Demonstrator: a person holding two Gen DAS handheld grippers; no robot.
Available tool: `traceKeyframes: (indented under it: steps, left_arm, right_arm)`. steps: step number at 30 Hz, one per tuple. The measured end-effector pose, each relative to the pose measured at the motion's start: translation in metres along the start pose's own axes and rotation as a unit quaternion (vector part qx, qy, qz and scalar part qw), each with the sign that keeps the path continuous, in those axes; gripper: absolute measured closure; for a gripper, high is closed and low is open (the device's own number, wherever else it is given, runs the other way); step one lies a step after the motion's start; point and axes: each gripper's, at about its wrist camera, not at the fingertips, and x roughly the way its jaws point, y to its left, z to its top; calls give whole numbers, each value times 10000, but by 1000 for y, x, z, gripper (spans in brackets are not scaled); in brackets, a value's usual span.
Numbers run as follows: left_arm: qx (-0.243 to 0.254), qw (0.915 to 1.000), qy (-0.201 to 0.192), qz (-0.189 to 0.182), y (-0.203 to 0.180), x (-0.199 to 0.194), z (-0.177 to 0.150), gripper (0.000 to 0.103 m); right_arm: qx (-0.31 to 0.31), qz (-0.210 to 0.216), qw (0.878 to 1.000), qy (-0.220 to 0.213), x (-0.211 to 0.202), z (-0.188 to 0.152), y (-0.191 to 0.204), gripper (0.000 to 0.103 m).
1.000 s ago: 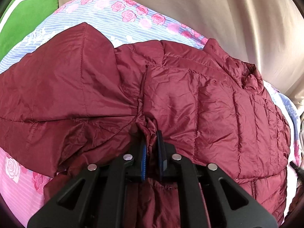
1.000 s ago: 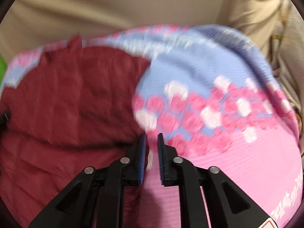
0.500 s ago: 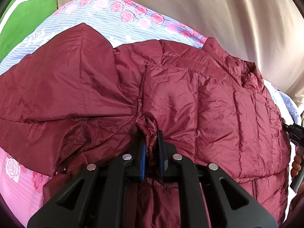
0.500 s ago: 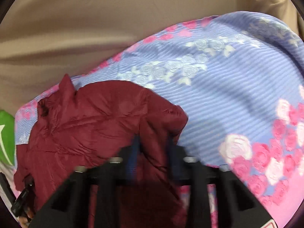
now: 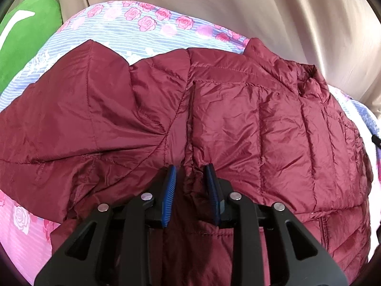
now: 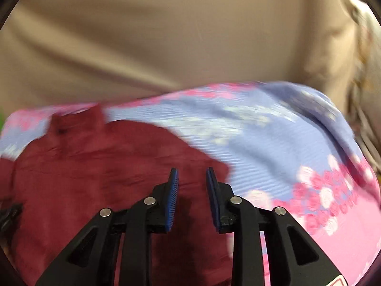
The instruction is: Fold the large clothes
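While the dark red puffy jacket [image 5: 238, 124] lies on the flowery sheet [image 5: 147, 31], both the left gripper [image 5: 191, 170] and right gripper [image 6: 191, 174] are spread apart, holding nothing; a green pillow [image 5: 26, 38] sits at ten o'clock, and no words can be read.

Bed under a striped blue-and-pink rose-print sheet [image 5: 147, 27]; lying directly on it, a maroon quilted puffer jacket [image 5: 250, 124], with a green cushion [image 5: 26, 40] at one edge.

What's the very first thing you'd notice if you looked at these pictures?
A big puffy dark red jacket spread across the middle of a bedspread covered in pink roses. Up close, the left tool points its blue fingers at a bunched fold of the jacket. A bright green cushion peeks in at the far left.
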Motion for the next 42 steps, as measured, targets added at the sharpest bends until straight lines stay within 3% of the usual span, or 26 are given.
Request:
traceKeyframes:
  steps: [4,7,8,10,15,19,23,26,28,30,35,42]
  left_arm:
    - [36,10000,-1,54,-2,0,-1,77]
    - [2,10000,-1,28,-1,0,-1,77]
    - [-13,10000,0,13,0,0,-1,77]
    - [-43,10000,-1,-22,2,0,-1,77]
    - [-66,10000,1,-52,4,0,-2,77]
    - [-35,10000,3,-22,4,0,-2,77]
    - [-12,10000,6,9,2,1,-1,77]
    - [18,10000,6,51,-1,1,-1,77]
    - [27,10000,6,56,-1,1,-2,77]
    - [33,10000,5,52,-1,1,-2,75]
    - [76,9999,10,95,-2,2,-1,75]
    - [144,9998,15,148,-4,3,-1,74]
  right_arm:
    - [-709,822,9937,270,0,-11,71,79]
    - [-1260,1092,9853,373,11,-24,127,82]
    - [-1377,1100,9835,405,17,-26,140,86]
    - [-1417,969,9842,434,31,-26,147,87]
    - [-839,712,9925,526,42,-24,90,92]
    - [-521,217,9968,563,41,-23,33,93]
    - [-348,-353,9972,562,32,-25,2,93]
    - [-123,-425,9980,445,12,-35,-10,91]
    - [-172,-402,9975,549,9,-47,-13,91]
    - [-464,-638,9934,832,26,-62,-12,92]
    - [-279,-548,9960,641,-8,-64,-13,91]
    - [-957,-890,9877,855,-5,-93,13,89]
